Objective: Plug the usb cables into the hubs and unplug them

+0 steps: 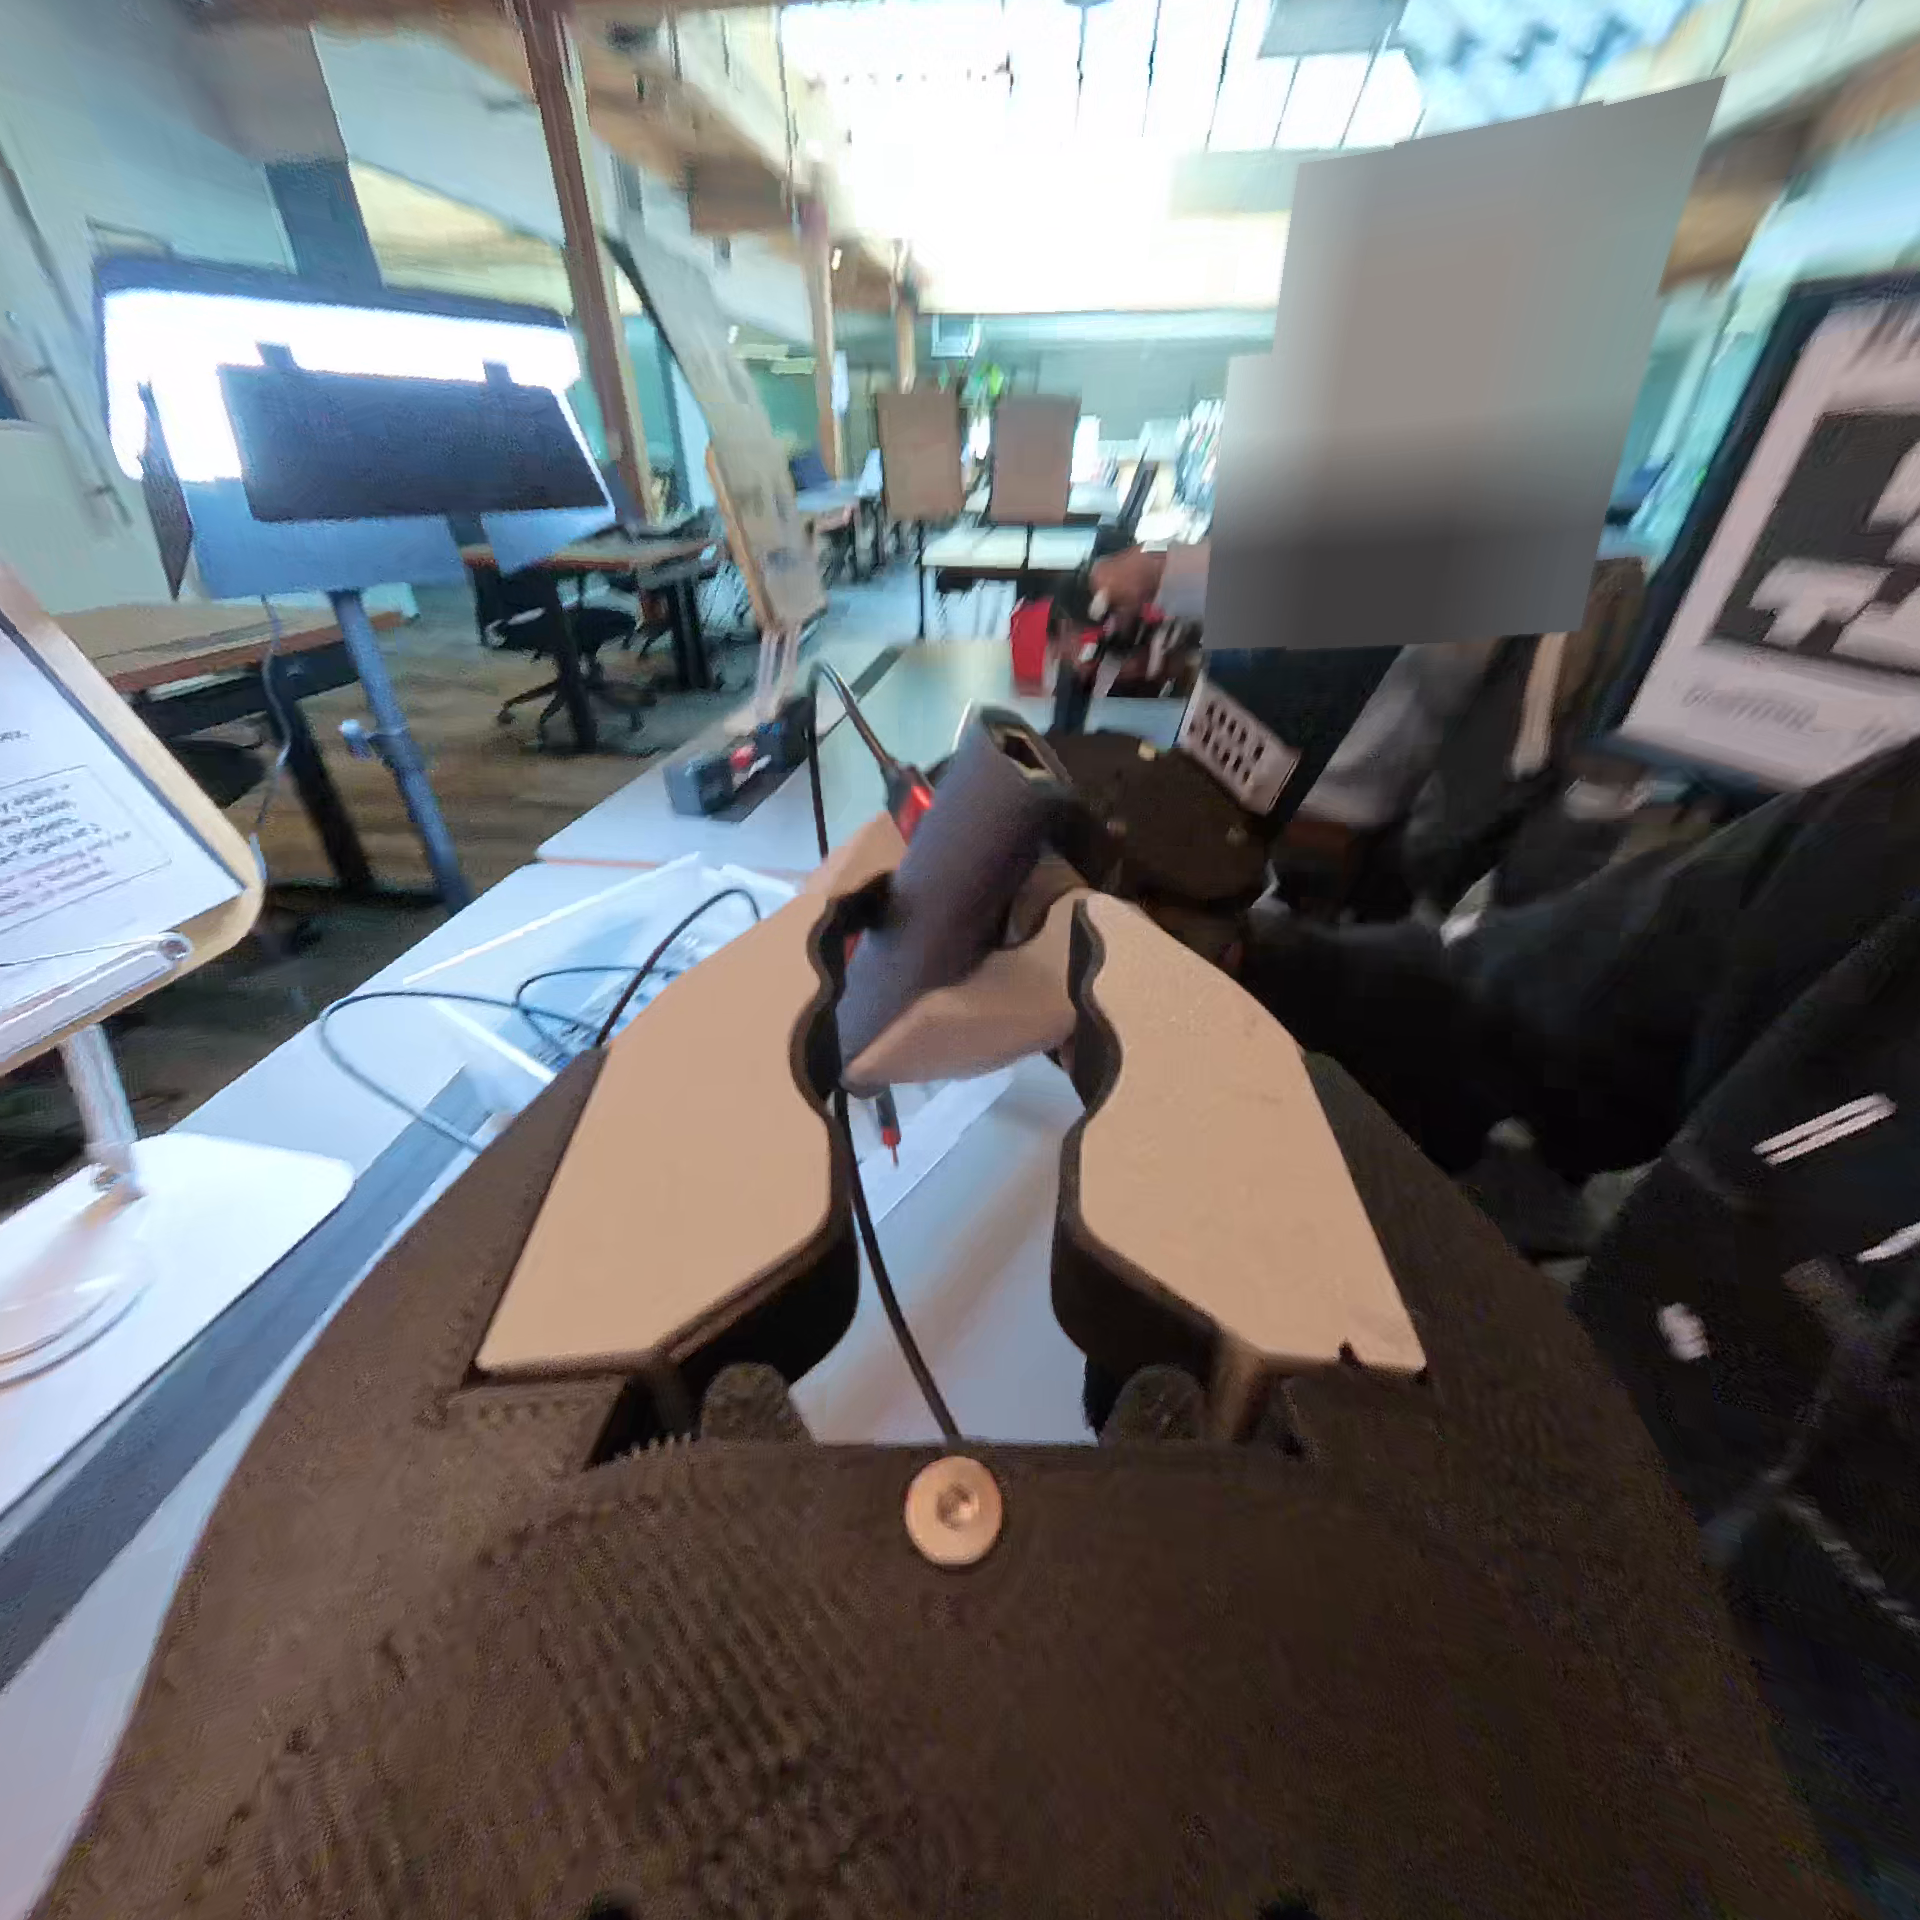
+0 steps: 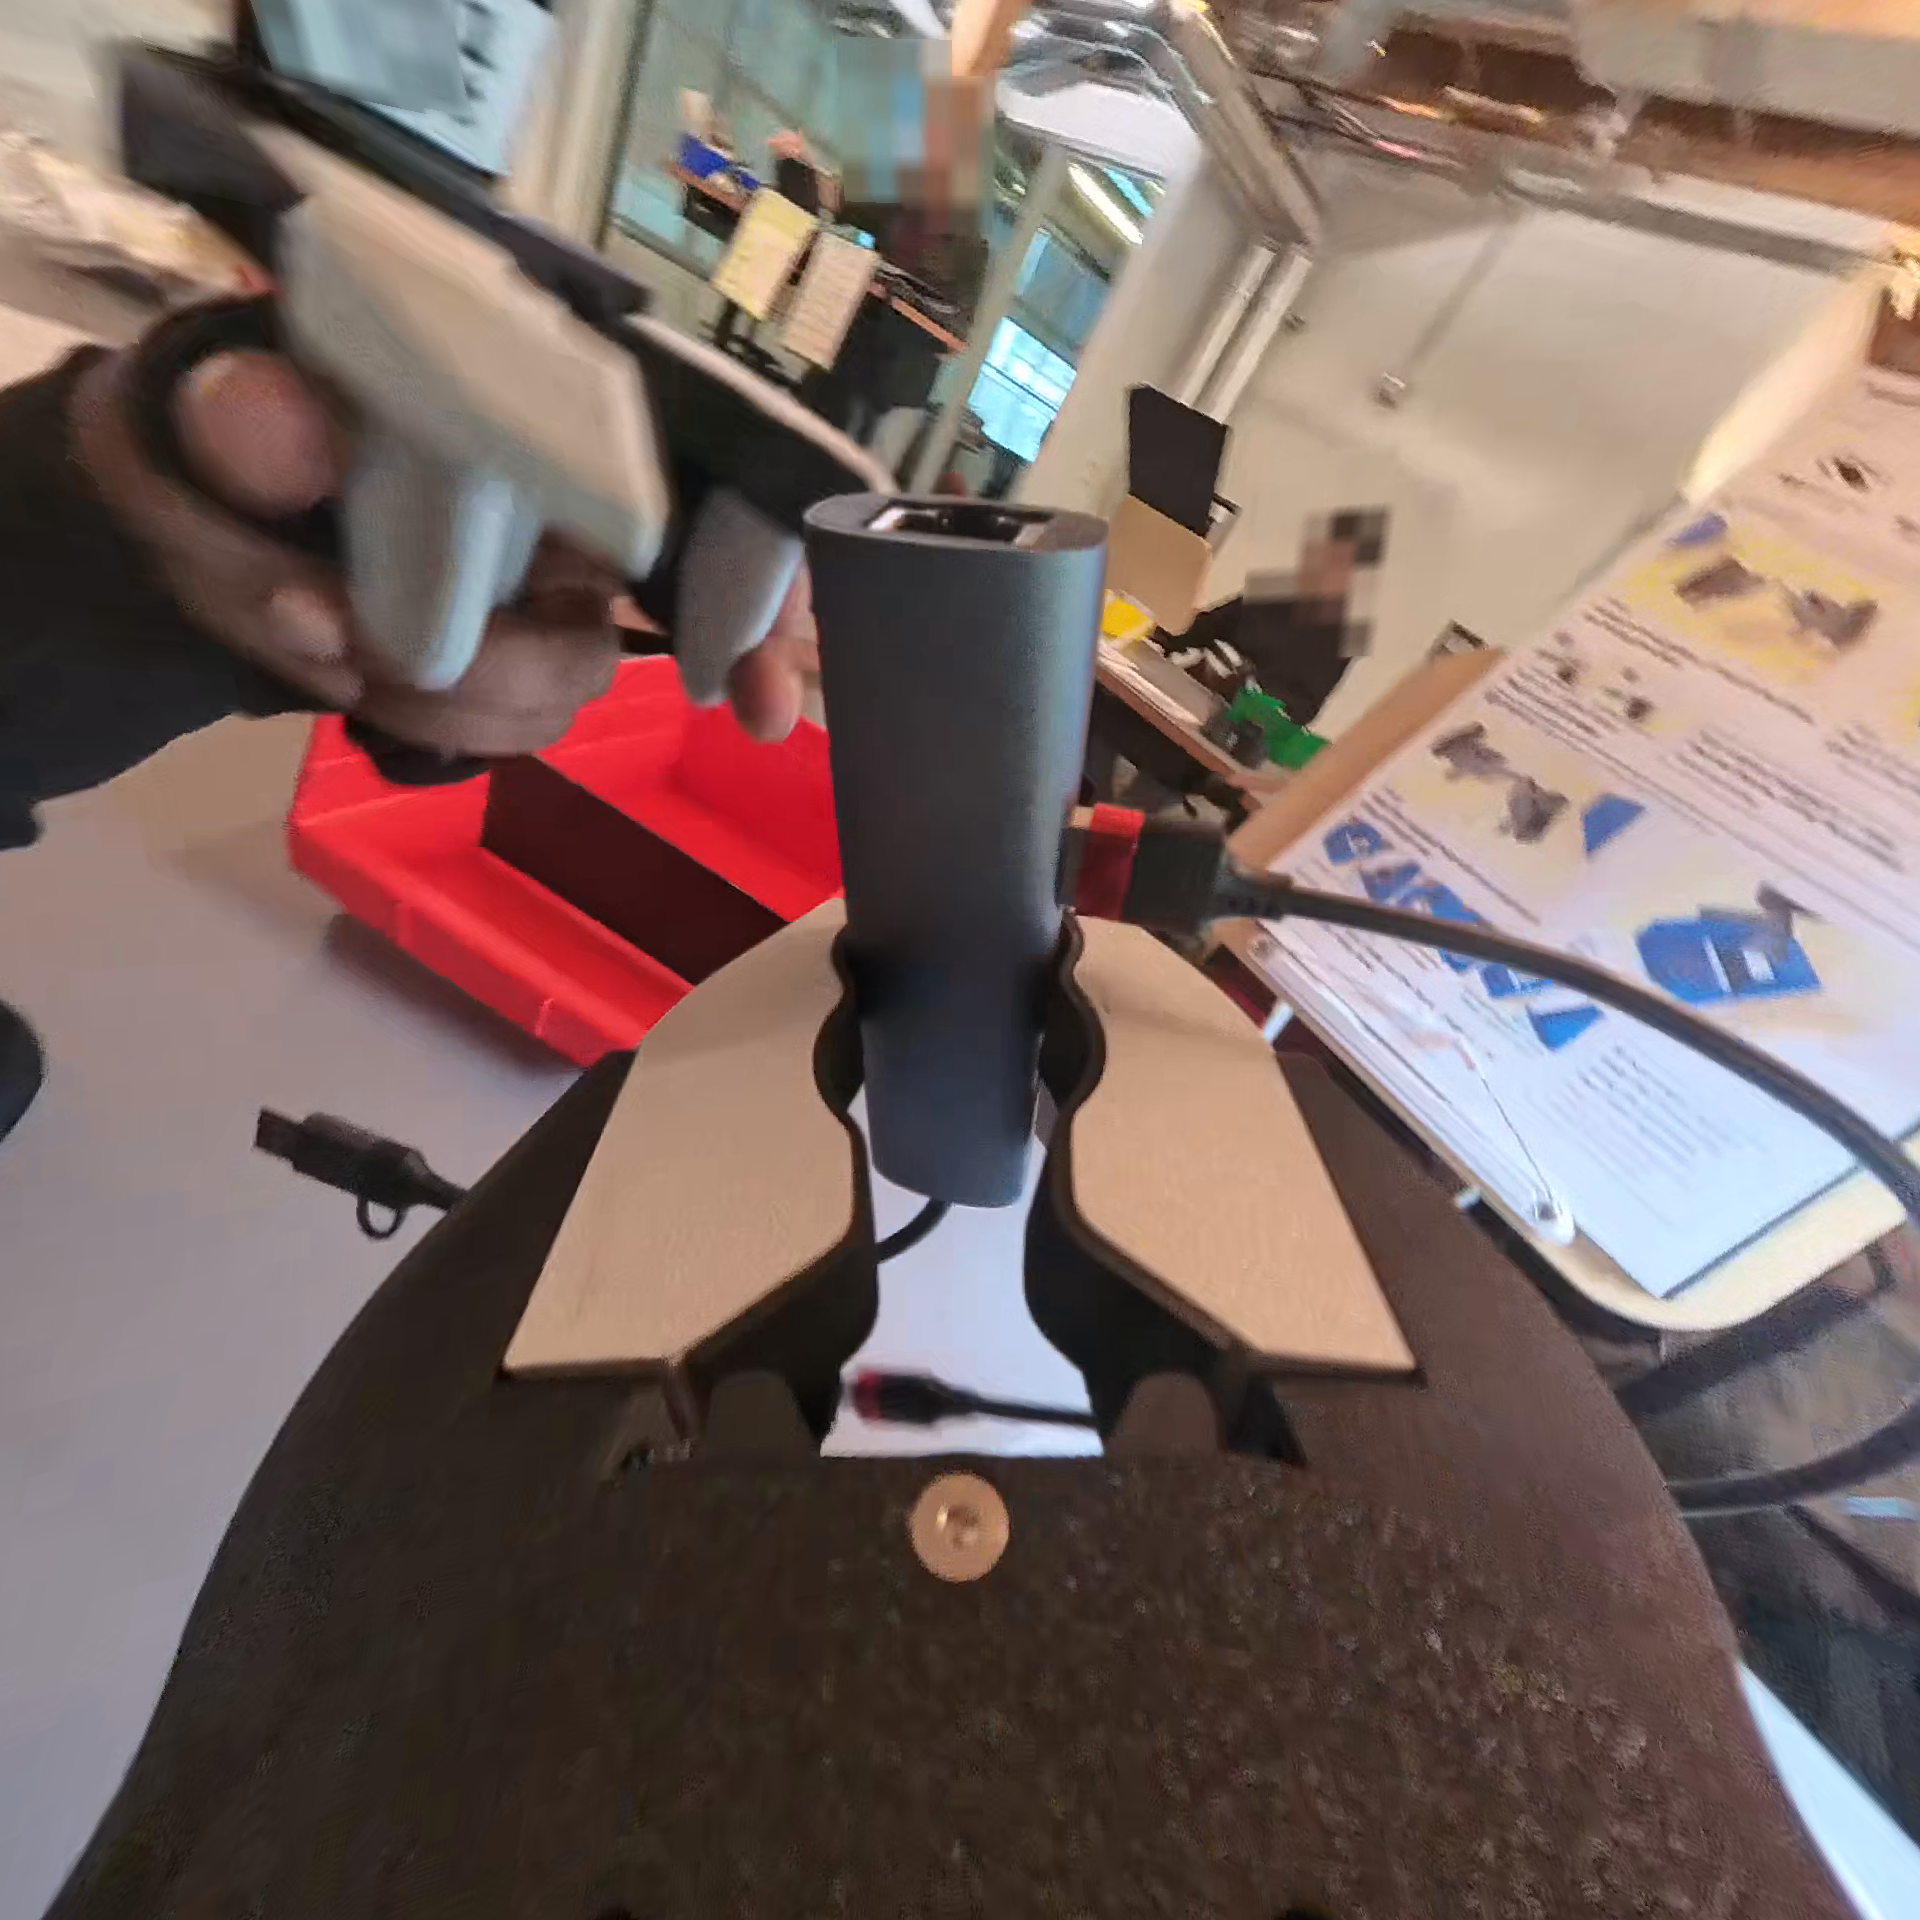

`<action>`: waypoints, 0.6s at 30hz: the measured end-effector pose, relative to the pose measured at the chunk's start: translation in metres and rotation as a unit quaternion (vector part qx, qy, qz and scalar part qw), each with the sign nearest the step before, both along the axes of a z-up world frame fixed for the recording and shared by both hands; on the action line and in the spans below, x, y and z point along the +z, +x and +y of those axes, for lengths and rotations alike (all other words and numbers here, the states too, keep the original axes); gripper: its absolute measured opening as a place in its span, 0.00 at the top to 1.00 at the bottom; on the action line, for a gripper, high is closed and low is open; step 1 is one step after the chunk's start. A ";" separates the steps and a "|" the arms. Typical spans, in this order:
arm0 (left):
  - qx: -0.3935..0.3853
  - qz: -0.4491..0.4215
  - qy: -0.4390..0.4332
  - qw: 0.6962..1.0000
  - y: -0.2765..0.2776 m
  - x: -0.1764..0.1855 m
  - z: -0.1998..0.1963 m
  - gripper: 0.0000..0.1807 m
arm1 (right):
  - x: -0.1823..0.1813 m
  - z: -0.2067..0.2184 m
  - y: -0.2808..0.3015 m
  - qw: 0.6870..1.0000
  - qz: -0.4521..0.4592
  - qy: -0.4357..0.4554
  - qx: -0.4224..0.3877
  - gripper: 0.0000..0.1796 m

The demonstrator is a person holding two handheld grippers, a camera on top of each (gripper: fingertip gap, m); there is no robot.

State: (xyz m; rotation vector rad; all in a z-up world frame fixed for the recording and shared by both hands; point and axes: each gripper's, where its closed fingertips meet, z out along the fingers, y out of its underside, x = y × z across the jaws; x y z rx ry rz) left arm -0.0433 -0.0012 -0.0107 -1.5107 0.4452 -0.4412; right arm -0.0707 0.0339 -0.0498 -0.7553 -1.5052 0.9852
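White table (image 2: 156, 987) fills the floor of both views. A tilted board with a printed instruction sheet (image 2: 1662, 831) stands at the right edge in the right wrist view; the left wrist view has it at the far left. The red bin (image 2: 582, 914) sits on the table behind the hub and shows only in the right wrist view.

Right gripper (image 2: 951, 966) is clamped on the dark grey hub (image 2: 951, 779), pinching its lower part and holding it upright off the table, port end up. The left wrist view shows the same hub (image 1: 966, 862) tilted, with one grey finger (image 1: 966, 1023) of the right gripper pressed against it.

Left gripper (image 1: 956, 925) has its jaws apart, with nothing pinched. In the right wrist view it is up left of the hub, near but not touching, held by a person's hand (image 2: 260, 540).

Black USB cable (image 2: 1558, 966) has its red-and-black plug (image 2: 1132, 862) seated in the hub's side. The left wrist view only glimpses that plug behind the hub.

A thin cord (image 1: 883, 1268) hangs from the hub's bottom end through the left gripper's gap. A loose black plug (image 2: 343, 1153) lies on the table and shows in the right wrist view only. A red-tipped plug (image 2: 894, 1397) lies on the table under the hub.
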 end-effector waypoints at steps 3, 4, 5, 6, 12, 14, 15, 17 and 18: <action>0.063 0.075 -0.008 0.995 0.011 -0.023 0.028 0.80 | -0.012 0.005 -0.009 0.999 -0.018 -0.017 -0.032 0.83; 0.090 0.091 -0.005 0.992 0.009 -0.028 0.036 0.85 | -0.017 0.003 -0.011 0.999 -0.024 -0.010 -0.039 0.83; 0.111 0.106 -0.001 0.988 0.007 -0.032 0.040 0.89 | -0.021 0.002 -0.012 0.999 -0.025 0.003 -0.048 0.83; 0.121 0.118 0.001 0.986 0.004 -0.034 0.042 0.90 | -0.024 0.003 -0.013 0.998 -0.027 0.015 -0.058 0.83; 0.118 0.045 -0.081 0.989 -0.028 -0.040 0.031 0.91 | -0.043 0.000 0.009 0.981 -0.153 0.120 -0.008 0.75; 0.122 0.015 -0.111 0.986 -0.045 -0.047 0.027 0.91 | -0.030 0.000 0.027 0.974 -0.130 0.184 0.003 0.79; 0.113 -0.003 -0.131 0.985 -0.049 -0.052 0.026 0.91 | -0.020 0.001 0.034 0.973 -0.110 0.205 0.005 0.81; 0.095 -0.026 -0.166 0.981 -0.048 -0.063 0.026 0.91 | -0.002 0.004 0.041 0.967 -0.061 0.248 -0.012 0.82; 0.088 -0.030 -0.175 0.980 -0.045 -0.068 0.029 0.91 | -0.001 0.006 0.041 0.961 -0.048 0.272 -0.020 0.82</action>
